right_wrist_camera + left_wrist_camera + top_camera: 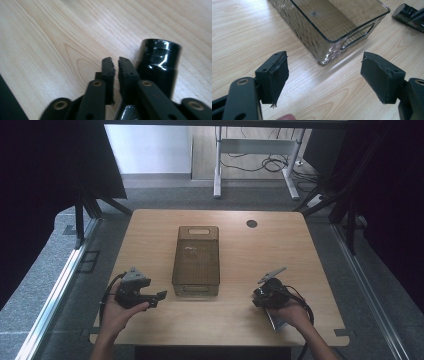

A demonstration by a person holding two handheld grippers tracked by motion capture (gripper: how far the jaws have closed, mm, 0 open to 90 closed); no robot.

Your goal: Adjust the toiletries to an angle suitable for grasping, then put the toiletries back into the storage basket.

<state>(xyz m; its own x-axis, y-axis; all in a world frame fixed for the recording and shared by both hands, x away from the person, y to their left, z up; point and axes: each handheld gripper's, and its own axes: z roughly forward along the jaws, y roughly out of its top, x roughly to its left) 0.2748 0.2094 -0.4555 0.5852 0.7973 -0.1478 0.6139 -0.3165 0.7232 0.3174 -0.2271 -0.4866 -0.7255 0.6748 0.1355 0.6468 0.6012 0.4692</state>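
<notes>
A smoky see-through plastic bin (pixel 196 281) with cut-out handles stands lengthwise in the middle of the wooden table (pixel 240 245), with nothing inside it. In the left gripper view its near corner (pixel 322 50) lies just ahead of the jaws. My left gripper (pixel 156 297) (pixel 324 75) is held left of the bin's near end, open wide and holding nothing. My right gripper (pixel 256 299) (pixel 116 66) hovers low over the table right of the bin. Only a narrow gap parts its pads, with nothing between them. A glossy black cylinder (pixel 157 62) stands right beside its right jaw.
A dark round hole (pixel 251 223) sits in the table's far right part. A flat grey object (pixel 275 320) lies under the right hand near the front edge. Beyond the table are a white desk frame (pixel 255 150) and cables on the floor.
</notes>
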